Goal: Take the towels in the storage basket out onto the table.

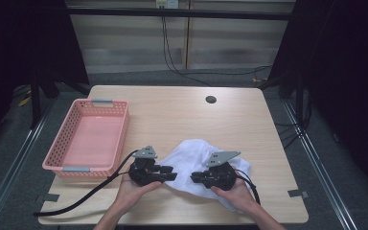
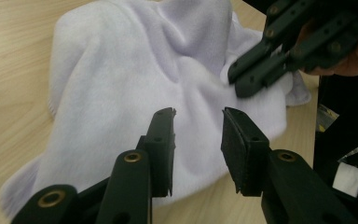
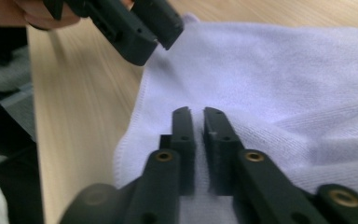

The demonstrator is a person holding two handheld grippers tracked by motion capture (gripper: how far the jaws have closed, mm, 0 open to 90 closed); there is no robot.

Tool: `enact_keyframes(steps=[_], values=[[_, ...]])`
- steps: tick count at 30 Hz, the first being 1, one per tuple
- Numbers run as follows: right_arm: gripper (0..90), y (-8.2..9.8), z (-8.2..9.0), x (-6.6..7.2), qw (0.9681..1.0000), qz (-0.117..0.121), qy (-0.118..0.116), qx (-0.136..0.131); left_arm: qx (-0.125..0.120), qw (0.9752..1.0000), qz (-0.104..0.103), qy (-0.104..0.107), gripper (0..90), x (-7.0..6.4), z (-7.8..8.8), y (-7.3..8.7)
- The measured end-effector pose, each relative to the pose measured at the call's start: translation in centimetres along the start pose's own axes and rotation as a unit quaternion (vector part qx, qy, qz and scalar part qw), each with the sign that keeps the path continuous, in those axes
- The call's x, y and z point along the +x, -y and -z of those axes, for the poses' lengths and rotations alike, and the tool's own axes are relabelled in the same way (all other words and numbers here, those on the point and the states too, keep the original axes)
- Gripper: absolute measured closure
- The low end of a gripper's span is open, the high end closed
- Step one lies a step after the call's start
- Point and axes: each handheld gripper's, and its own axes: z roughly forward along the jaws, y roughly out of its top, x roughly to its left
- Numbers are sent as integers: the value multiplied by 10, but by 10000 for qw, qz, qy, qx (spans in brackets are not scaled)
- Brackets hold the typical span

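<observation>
One towel [image 1: 199,160] (white), one basket [image 1: 57,160]

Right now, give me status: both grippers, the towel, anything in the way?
Left gripper open over the white towel, nothing pinched. Right gripper shut, grip on towel unclear. Towel crumpled on table. Pink basket off to the side, nothing blocking.

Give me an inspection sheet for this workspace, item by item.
Surface: light wooden table, round hole near the far edge.
Job's things: crumpled white cloth on the table's near half.
Clutter: empty pink plastic basket at left.
Grippers: left gripper open over the cloth; right gripper shut, no cloth visibly pinched.
Cables: black cable trails from the left gripper.
Surroundings: grey floor, dark curtains, wall cables.
</observation>
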Motion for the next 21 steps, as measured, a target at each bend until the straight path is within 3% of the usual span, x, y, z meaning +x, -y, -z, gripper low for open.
enact_keyframes(steps=[5,6,7,9,11,13,15,17,19,20,21], values=[[866,-10,24,-14,9975,-364,64,-595,-221,9997,39,2,631,-2,9,1],[866,-13,29,-16,9969,-354,225,-663,-273,9996,7,-28,627,-4,9,-1],[866,-13,29,-16,9969,-354,225,-663,-306,9995,-9,-62,627,-6,9,-2],[865,-15,41,-26,9943,-488,375,-872,-380,9992,-46,61,622,-9,6,-5],[865,-15,43,-28,9941,-479,453,-864,-359,9993,-64,85,622,-13,0,-7],[862,-13,47,-38,9933,-531,563,-853,-354,9991,-252,15,622,-19,-3,-10],[864,-11,52,-46,9915,-636,679,-913,-368,9988,-268,190,622,-22,-7,-14],[859,-5,54,-59,9892,-859,776,-898,-247,9987,-350,267,641,-26,-14,-16],[848,1,51,-65,9899,-911,742,-790,-19,9989,-446,120,615,-28,-26,-15],[848,1,51,-65,9899,-911,742,-790,120,9987,-460,163,615,-26,-34,-14],[848,6,48,-66,9904,-971,673,-715,231,9986,-482,24,568,-25,-40,-13]])
